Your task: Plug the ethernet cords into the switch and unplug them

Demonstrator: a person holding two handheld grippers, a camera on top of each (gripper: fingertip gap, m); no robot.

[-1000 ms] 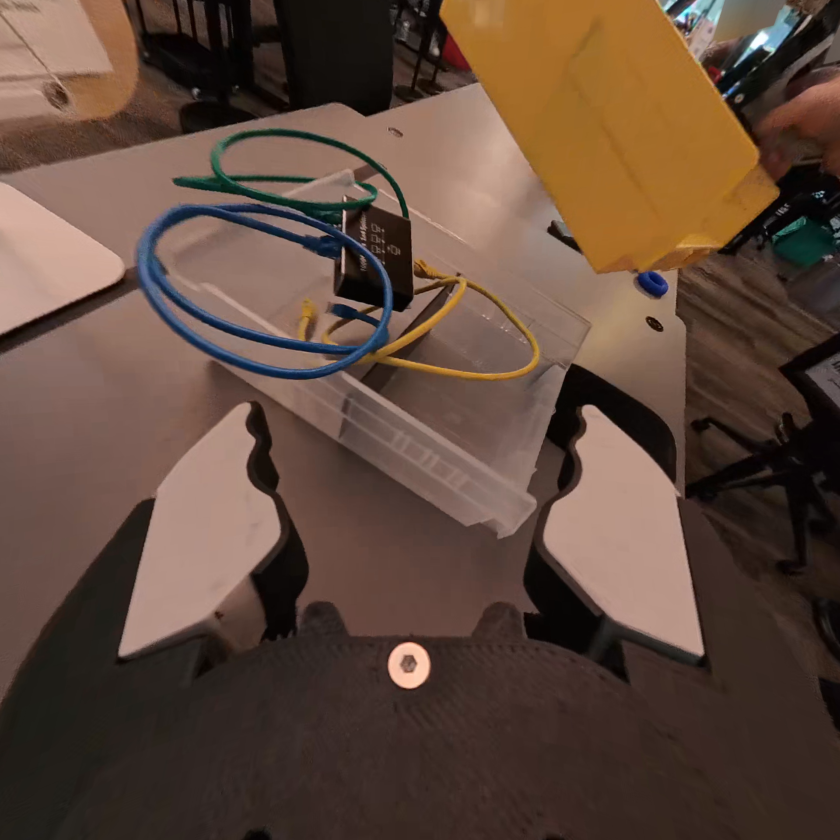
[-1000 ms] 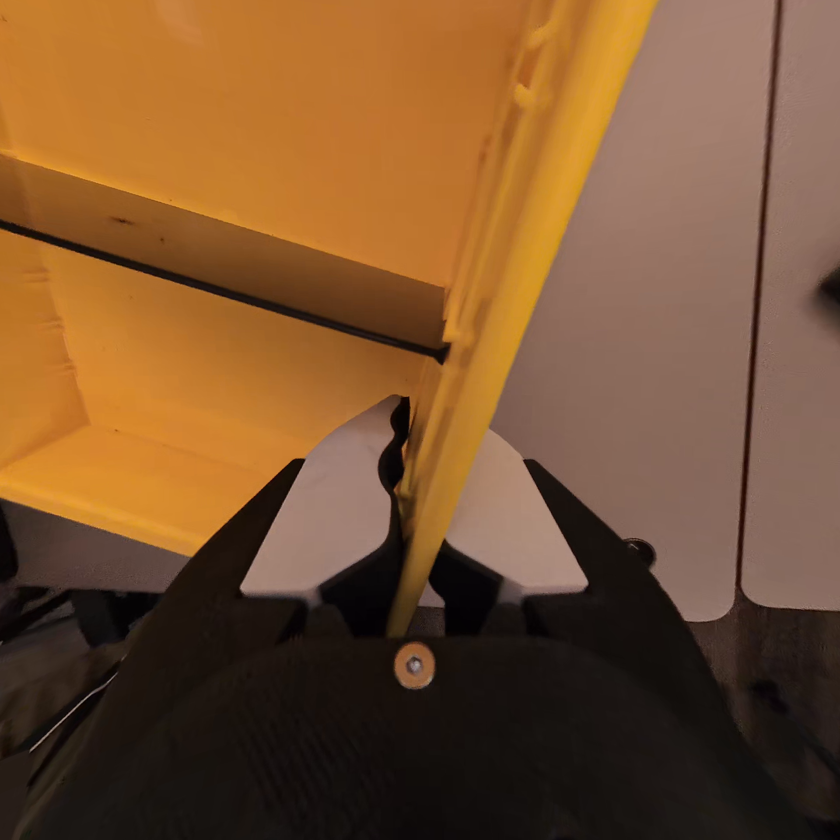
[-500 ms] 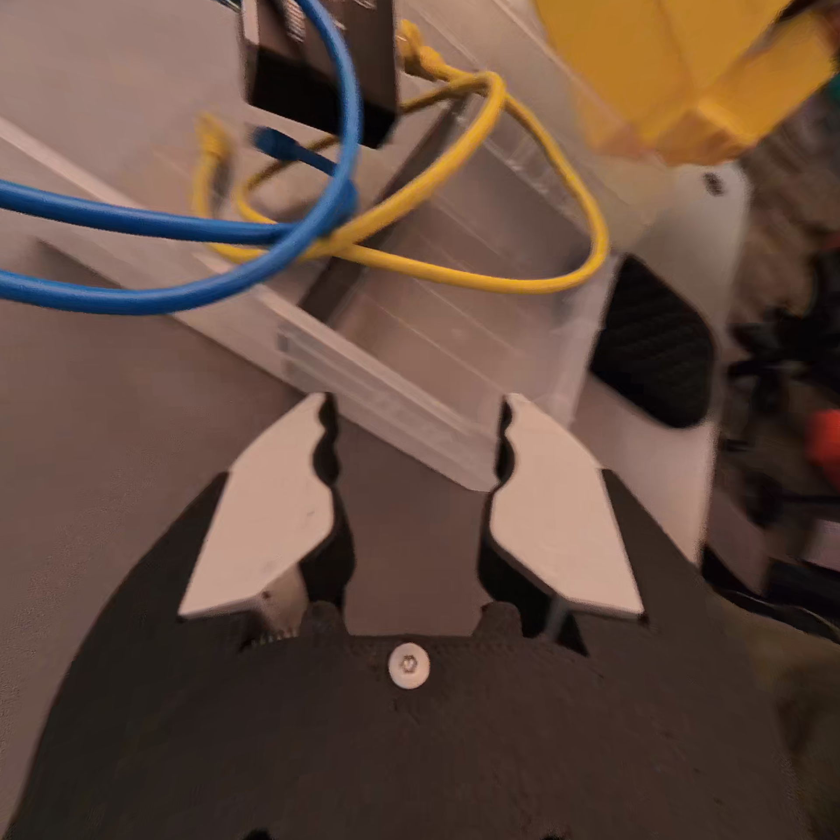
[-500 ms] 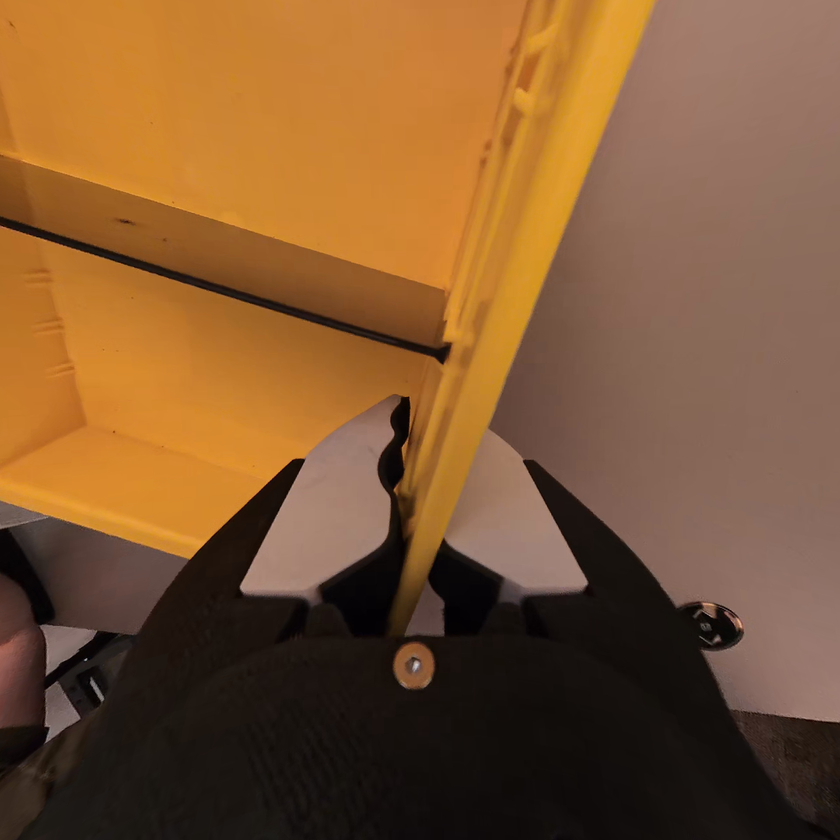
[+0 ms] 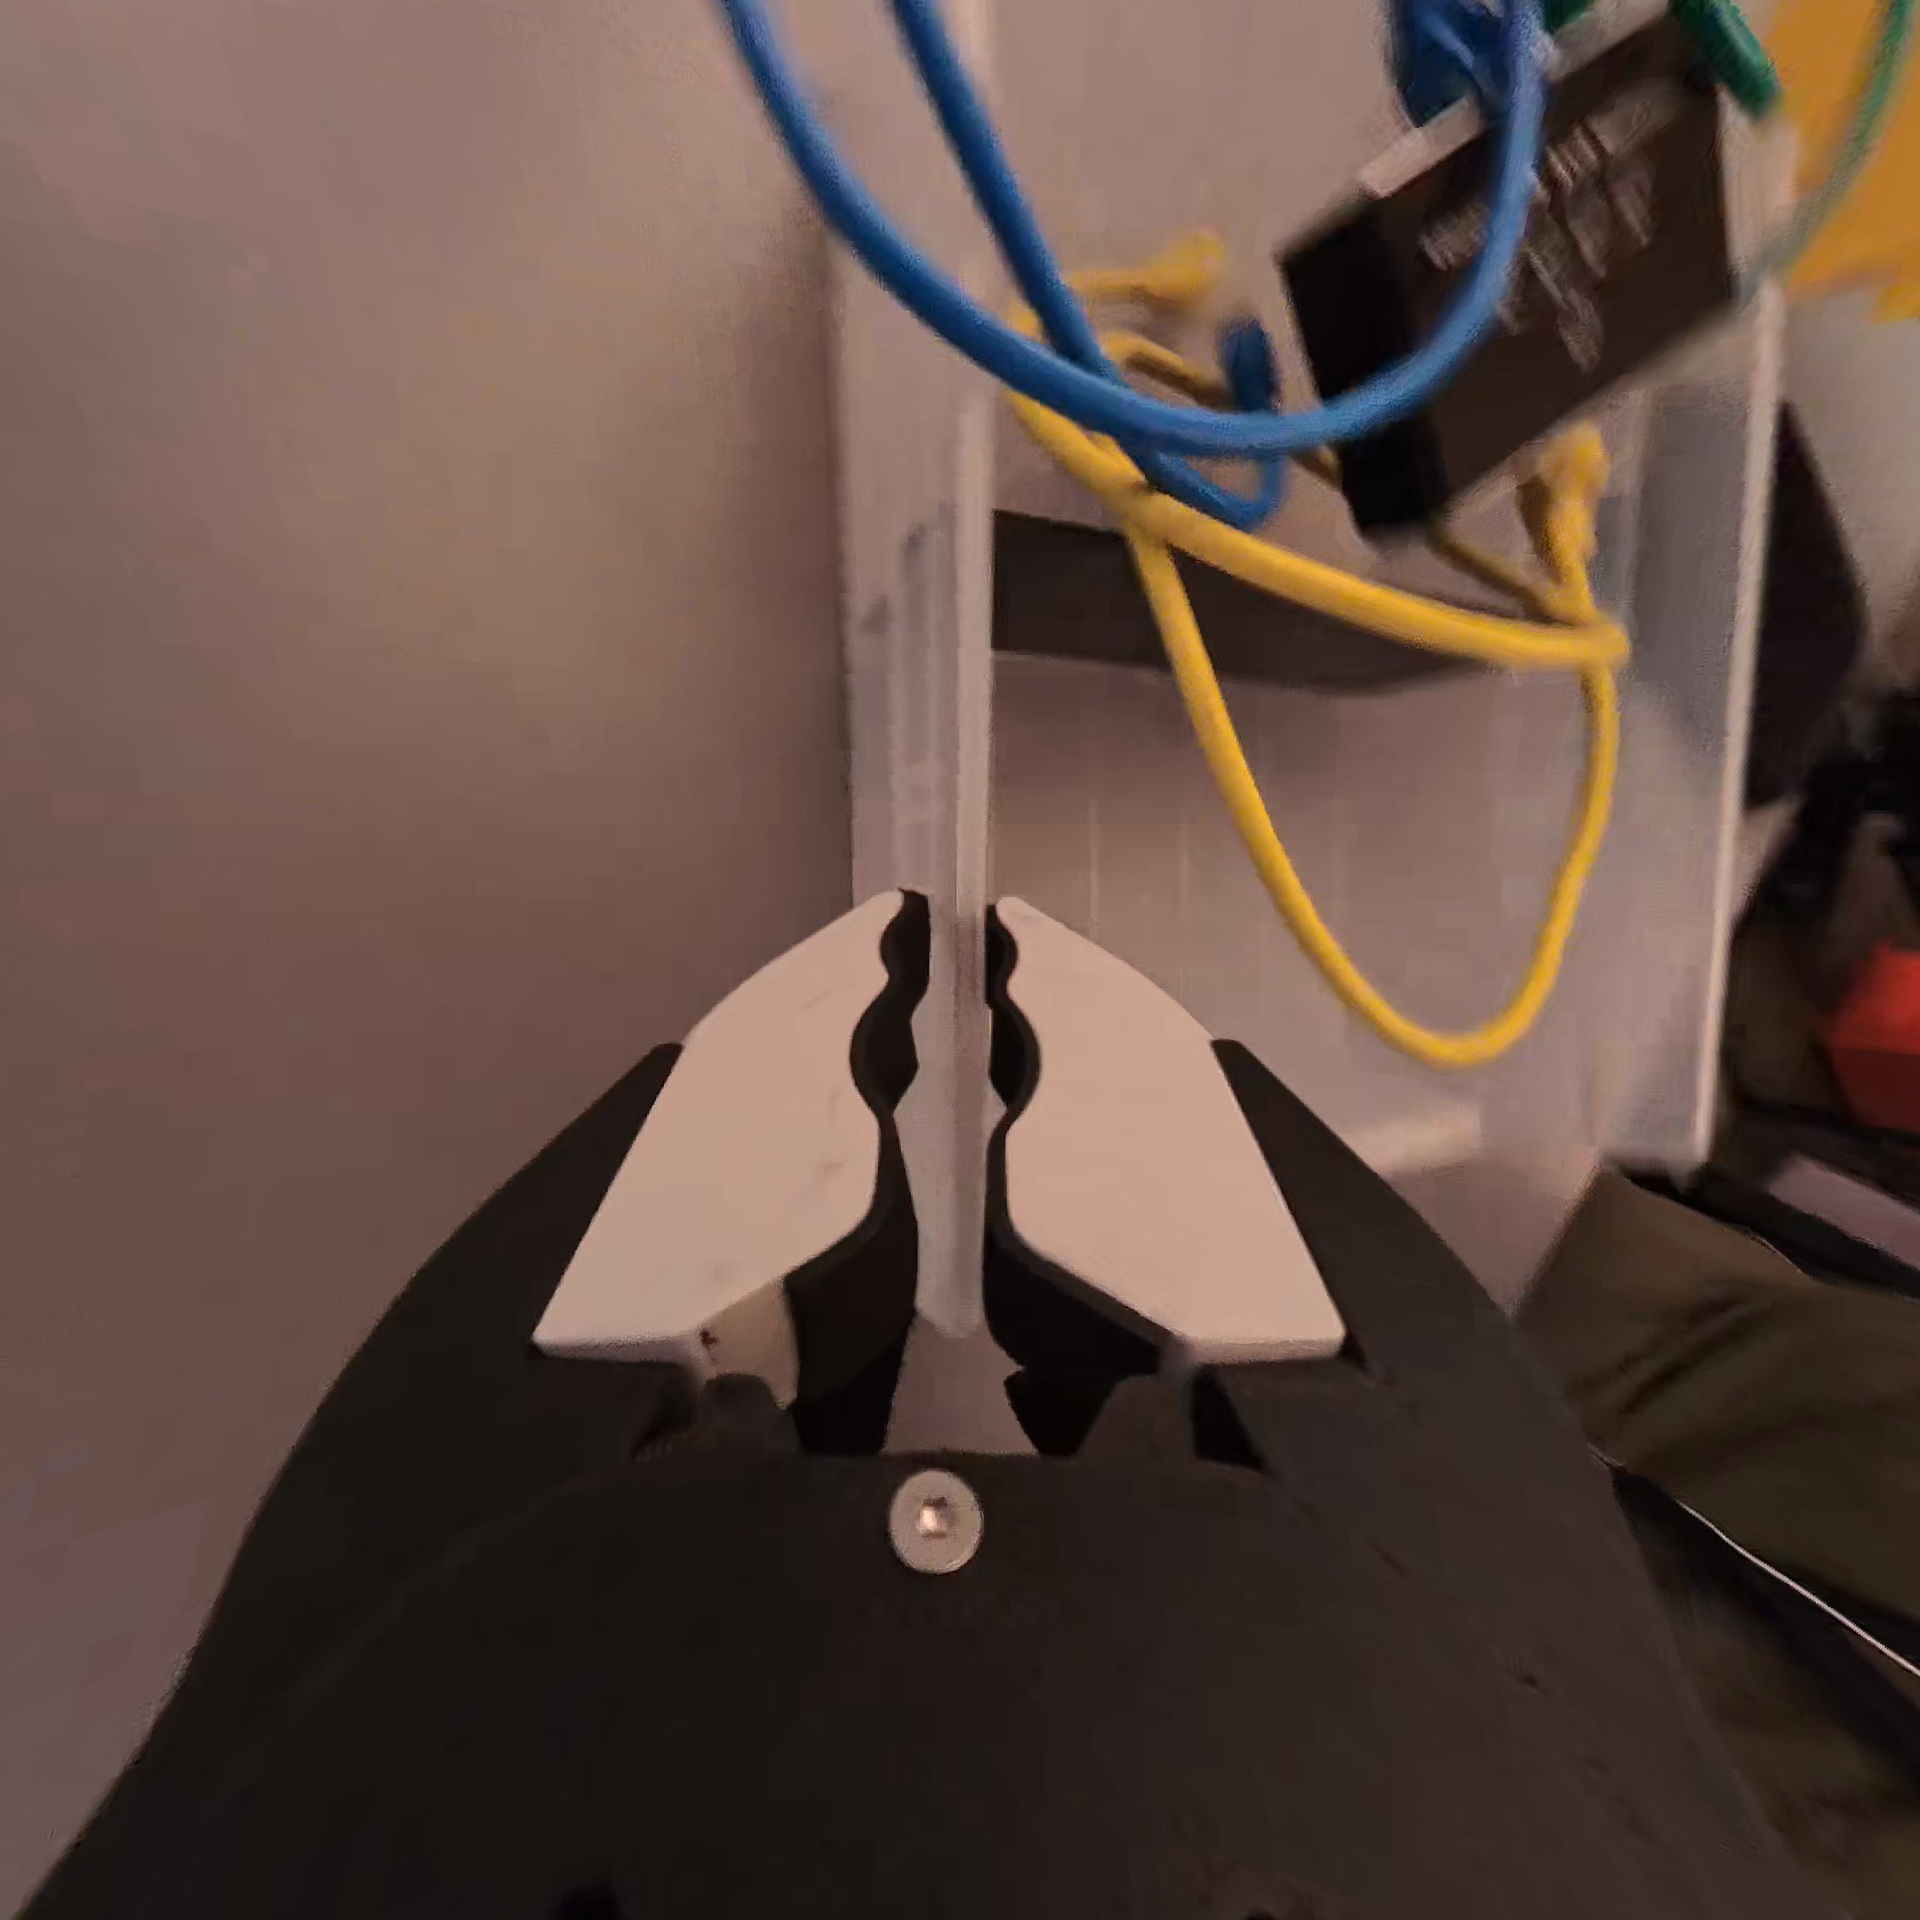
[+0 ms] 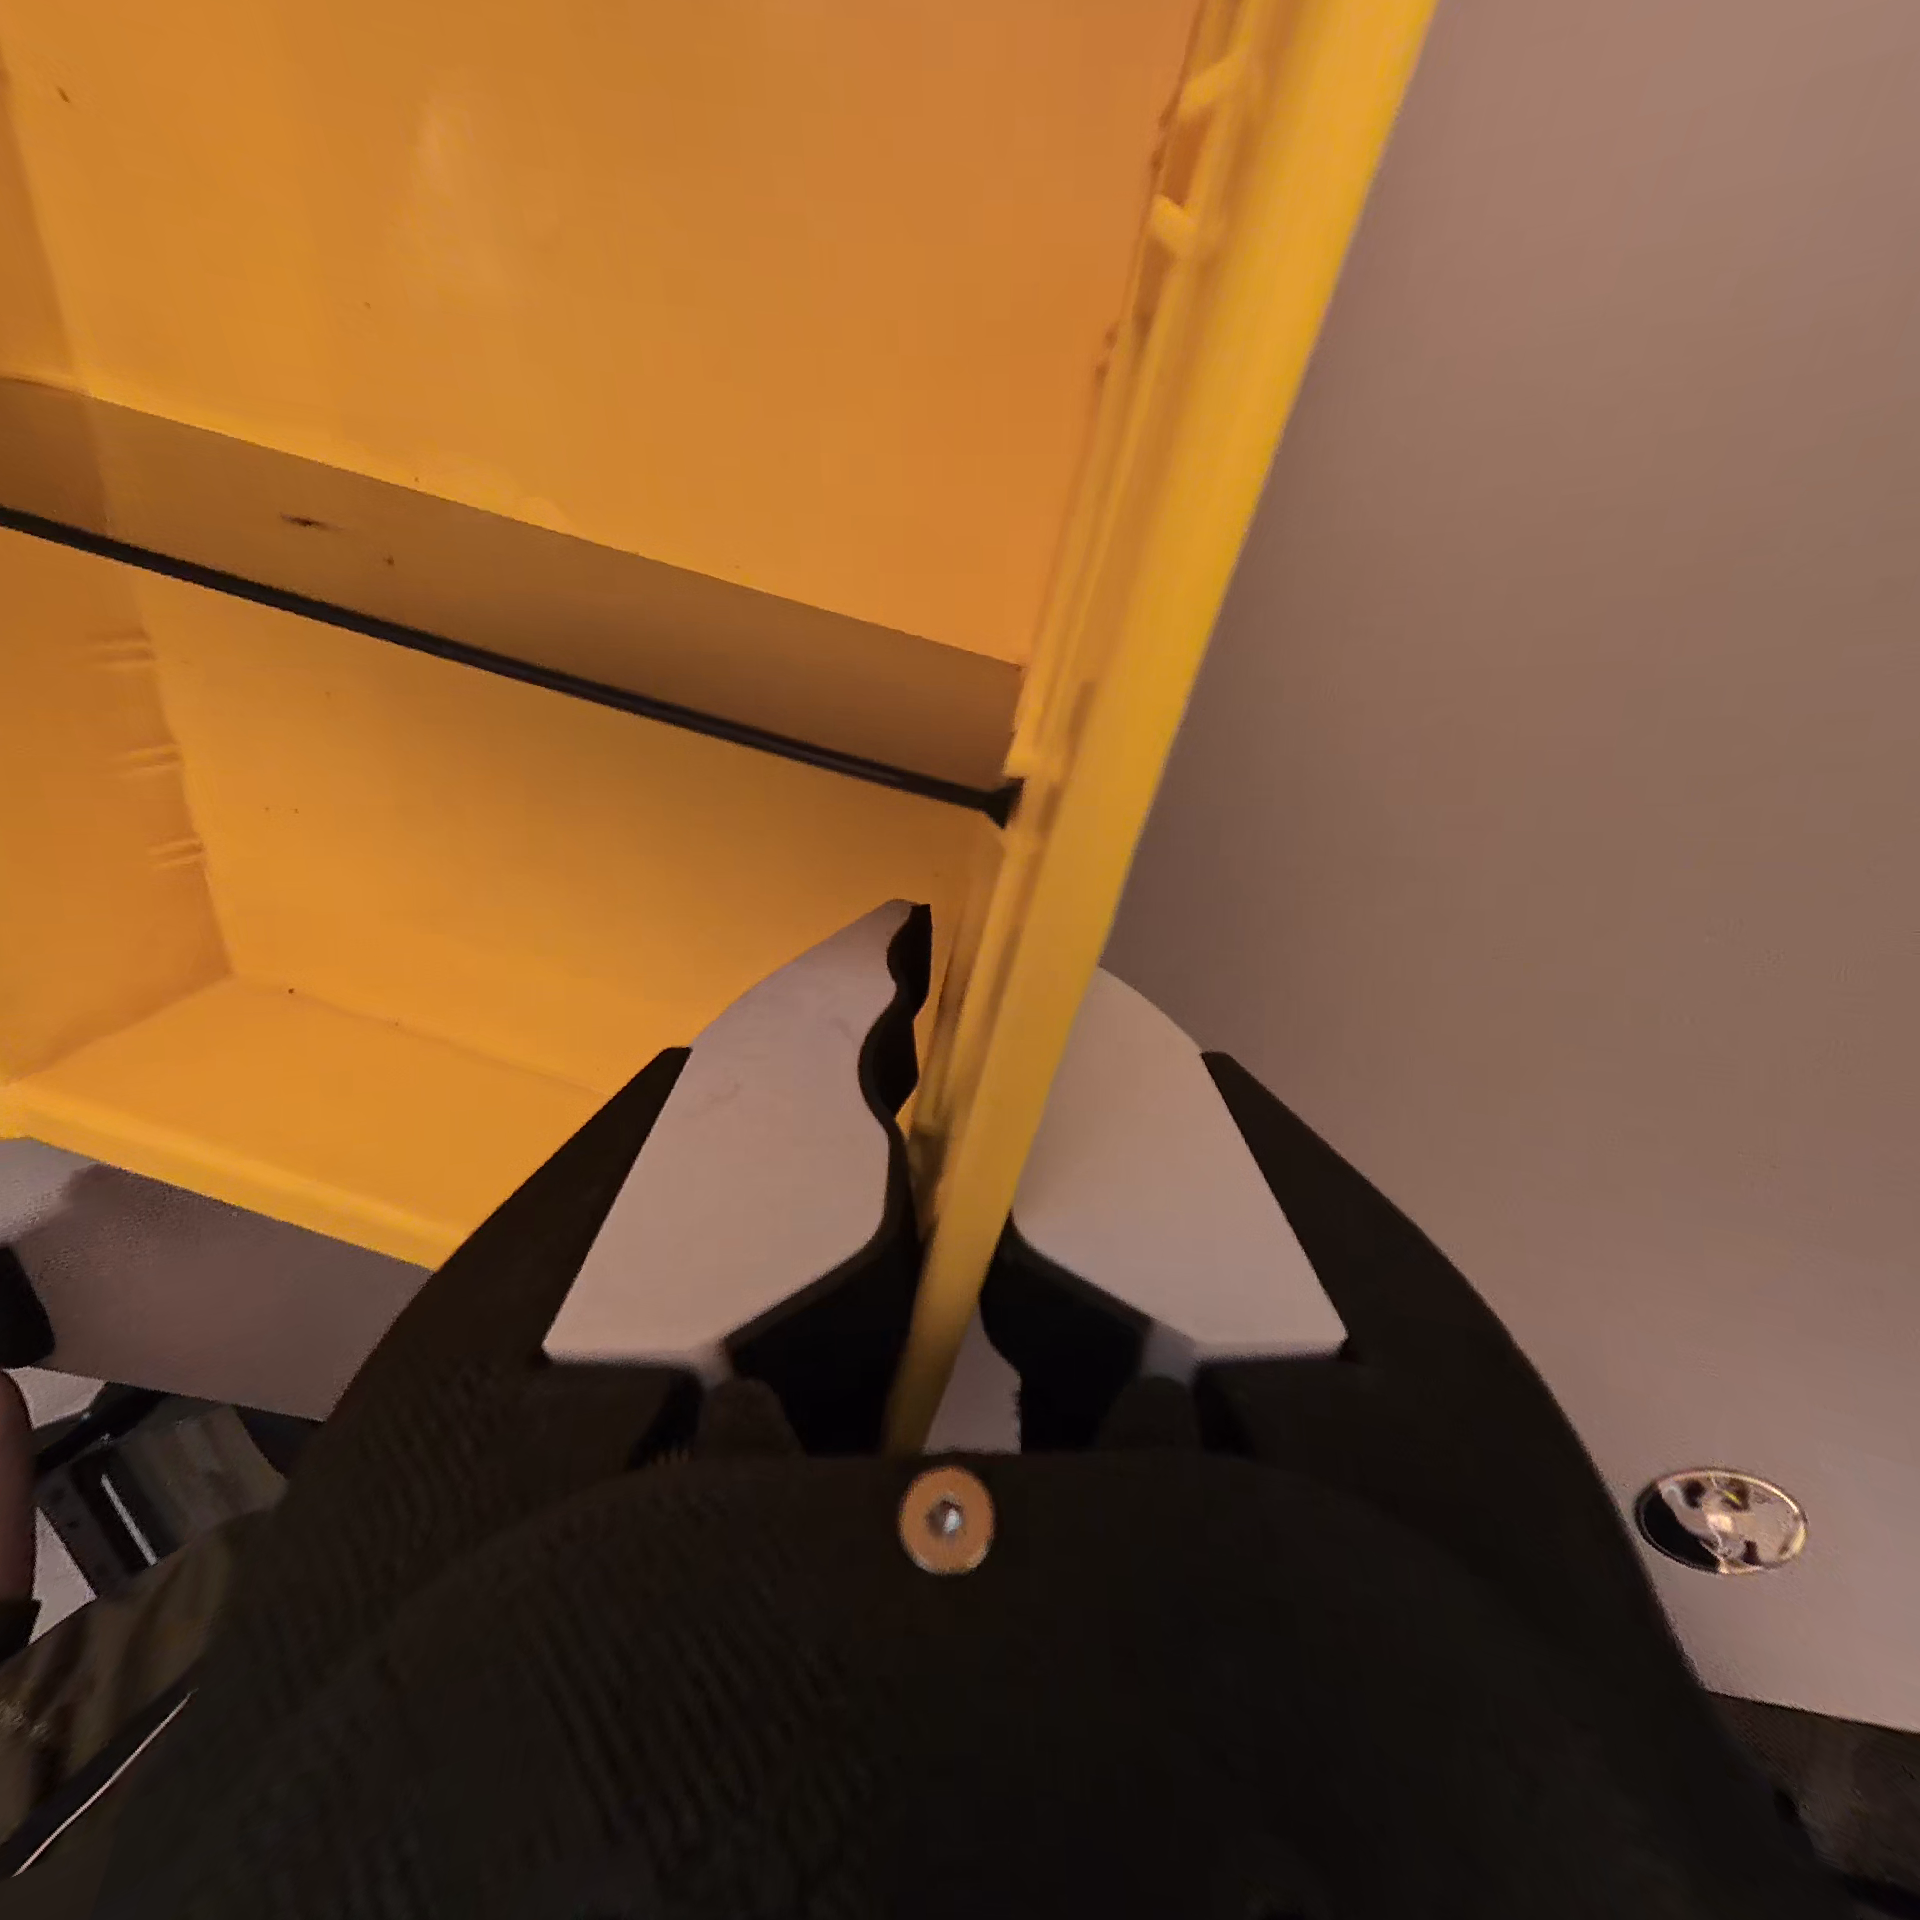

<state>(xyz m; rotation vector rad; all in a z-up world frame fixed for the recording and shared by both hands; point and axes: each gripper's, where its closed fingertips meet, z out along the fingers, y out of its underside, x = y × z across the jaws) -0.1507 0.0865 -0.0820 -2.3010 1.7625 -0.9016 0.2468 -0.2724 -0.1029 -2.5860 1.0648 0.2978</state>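
In the left wrist view, my left gripper [image 5: 951, 914] is shut on the side wall of a clear plastic bin [image 5: 935, 644]. The bin has a black divider [image 5: 1195, 613]. A black switch [image 5: 1538, 270] lies tilted at the bin's far end, blurred. A blue cord [image 5: 1039, 343] loops over it, a yellow cord [image 5: 1299, 862] lies in the near compartment, and a green cord [image 5: 1740, 57] shows at the top right. In the right wrist view, my right gripper [image 6: 997, 956] is shut on the side wall of an empty yellow bin [image 6: 623, 312].
The grey table [image 5: 364, 623] lies left of the clear bin and, in the right wrist view [image 6: 1558, 727], right of the yellow bin, with a metal grommet [image 6: 1720, 1522]. Dark fabric [image 5: 1714, 1351] and a red object [image 5: 1870, 1039] lie past the table's right edge. Across from one pair of fingers to the other is roughly 55 cm.
My left gripper moved forward to the clear bin, turned along its side wall and shut on it. My right gripper keeps its hold on the yellow bin, which has shifted over the table.
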